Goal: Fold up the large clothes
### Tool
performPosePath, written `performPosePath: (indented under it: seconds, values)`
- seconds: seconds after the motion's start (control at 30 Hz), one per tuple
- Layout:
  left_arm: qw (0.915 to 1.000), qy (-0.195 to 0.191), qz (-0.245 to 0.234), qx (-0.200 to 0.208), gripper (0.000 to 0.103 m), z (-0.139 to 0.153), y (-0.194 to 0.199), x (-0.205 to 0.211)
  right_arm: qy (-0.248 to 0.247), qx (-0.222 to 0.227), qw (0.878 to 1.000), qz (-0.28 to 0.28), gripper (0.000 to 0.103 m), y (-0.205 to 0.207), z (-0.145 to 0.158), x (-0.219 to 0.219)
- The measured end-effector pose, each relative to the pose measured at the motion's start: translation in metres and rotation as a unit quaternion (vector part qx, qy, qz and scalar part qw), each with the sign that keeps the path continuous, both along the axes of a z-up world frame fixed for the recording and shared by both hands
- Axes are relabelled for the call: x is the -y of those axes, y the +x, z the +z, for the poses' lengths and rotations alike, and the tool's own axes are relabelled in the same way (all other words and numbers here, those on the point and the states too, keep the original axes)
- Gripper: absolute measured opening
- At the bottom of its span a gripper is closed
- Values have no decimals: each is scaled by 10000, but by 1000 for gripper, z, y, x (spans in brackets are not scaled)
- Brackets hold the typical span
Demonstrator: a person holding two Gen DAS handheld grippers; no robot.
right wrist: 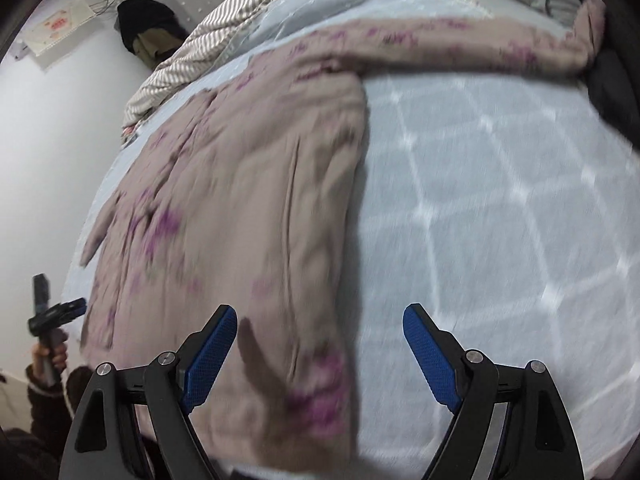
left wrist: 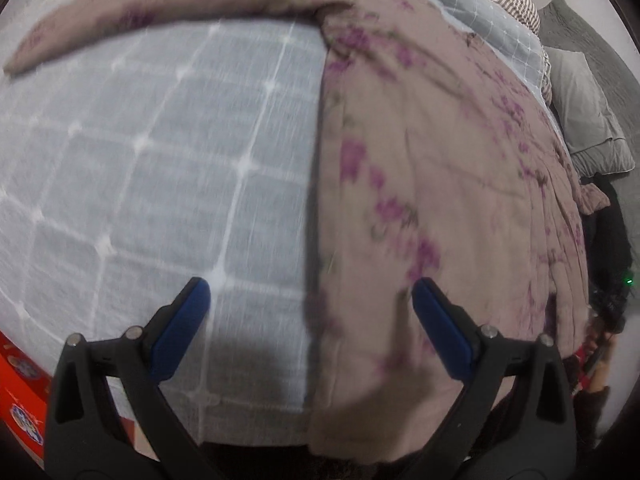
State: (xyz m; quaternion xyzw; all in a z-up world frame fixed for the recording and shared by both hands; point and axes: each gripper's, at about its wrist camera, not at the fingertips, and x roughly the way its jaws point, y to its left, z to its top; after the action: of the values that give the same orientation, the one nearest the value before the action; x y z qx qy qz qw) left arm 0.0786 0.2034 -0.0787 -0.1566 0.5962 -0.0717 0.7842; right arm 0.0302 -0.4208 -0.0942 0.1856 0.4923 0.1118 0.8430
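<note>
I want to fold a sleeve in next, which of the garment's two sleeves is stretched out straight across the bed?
The long sleeve reaching across the blue checked bedspread; the other sleeve lies short beside the body.

A bed (left wrist: 160, 152) under a pale blue-grey cover with a white grid carries everything. A mauve floral garment (left wrist: 432, 184) lies flat on it, filling the right of the left wrist frame, one sleeve (left wrist: 160, 8) stretched along the top. A brown-striped blanket (right wrist: 208, 48) and grey pillows (left wrist: 584, 100) lie beyond.
</note>
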Motion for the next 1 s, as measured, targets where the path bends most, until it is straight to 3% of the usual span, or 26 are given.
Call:
performPosePath:
  seconds: [0.07,0.13,0.23,0.27,0.3,0.33,0.37,0.4,0.47,0.57,0.67,0.73,0.77,0.8,0.87,0.93,1.0]
  values:
    - [9991,-376,-86,-196,100,-11,-7,0,293,-214,9993,97,86,-7,-14,-3]
    - [9986,-462,-223,-89,100,-9,-14,10,237,-75,9996,151,86,-17,-15,-13]
    - [9898,-1267,-614,-208,93,-8,-21,32,668,-270,9960,521,79,-21,-17,-30]
    - [9853,-1513,-746,-268,91,-10,-22,41,594,-288,9959,624,65,-21,-16,-38]
    - [9855,-1469,-810,-264,80,-10,-24,50,512,-373,9960,624,47,-20,-16,-43]
    - [9885,-1248,-814,-244,66,-7,-25,56,536,-468,9961,520,36,-19,-16,-43]
    - [9925,-983,-681,-252,28,-2,-27,59,596,-548,9959,399,20,-19,-14,-41]
    - [9910,-1203,-536,-225,25,5,-28,55,608,-531,9963,290,17,-21,-9,-39]
    - [9844,-1728,-247,206,23,36,-36,39,544,-199,9982,162,14,-31,20,-39]
    - [9802,-1828,-59,760,22,75,-50,19,597,429,9973,78,12,-56,67,-27]
    - [9874,-1513,-142,437,23,61,-52,18,111,294,9995,13,12,-60,68,-21]
    - [9947,-976,-310,-59,28,33,-49,31,-378,-219,9990,58,14,-50,39,-27]
    - [9979,-324,-440,-357,32,14,-47,42,-728,-533,9959,62,15,-43,21,-31]
    - [9980,95,-444,-430,44,5,-48,47,-1013,-686,9925,45,24,-37,11,-35]
    - [9985,304,-405,-186,49,13,-53,49,-1627,-707,9840,-175,46,-33,9,-39]
    - [9976,578,-291,243,57,35,-57,48,-1597,-625,9846,-333,46,-32,19,-38]
    - [9914,1056,-106,759,78,57,-59,49,-1802,-324,9817,-517,55,-33,40,-36]
